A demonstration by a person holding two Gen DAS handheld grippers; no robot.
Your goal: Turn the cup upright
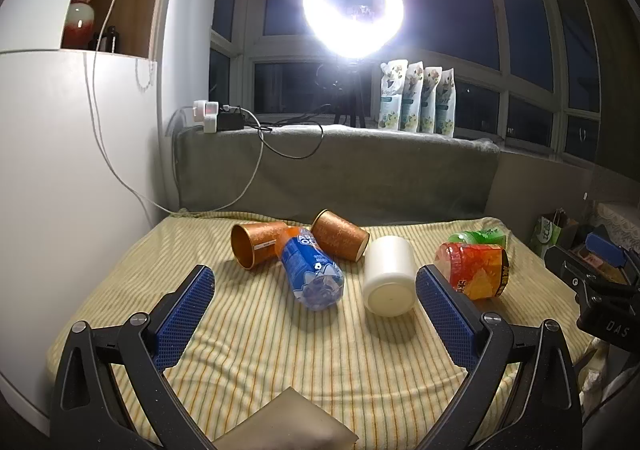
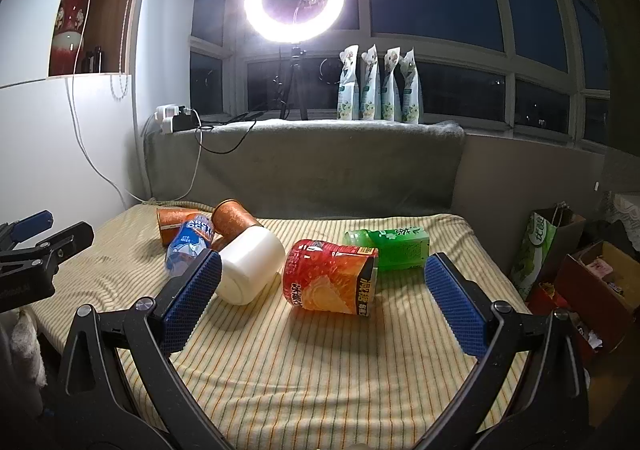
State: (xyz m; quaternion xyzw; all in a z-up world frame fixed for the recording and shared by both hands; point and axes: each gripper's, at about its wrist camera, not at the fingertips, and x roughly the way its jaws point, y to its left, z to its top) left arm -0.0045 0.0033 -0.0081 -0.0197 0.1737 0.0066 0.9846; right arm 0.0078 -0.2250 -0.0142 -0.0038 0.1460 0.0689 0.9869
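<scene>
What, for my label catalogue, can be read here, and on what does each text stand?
"减糖": black band on the red-orange plastic bottle lying sideways.
"DAS": black housing at the left wrist view's right edge.
Too blurred or small: blue-labelled clear bottle, green plastic bottle, four white pouches on the sill, green paper bag, sticker on the copper paper cup.

On the soft, ribbed striped cloth [image 1: 280, 350], a smooth matt white plastic cup [image 1: 389, 276] lies beside a glossy crinkled blue-labelled plastic bottle [image 1: 310, 270] and two matt copper-coloured paper cups [image 1: 256, 244], near tongs [image 1: 314, 292] with dimpled blue pads [image 1: 188, 314].
</scene>
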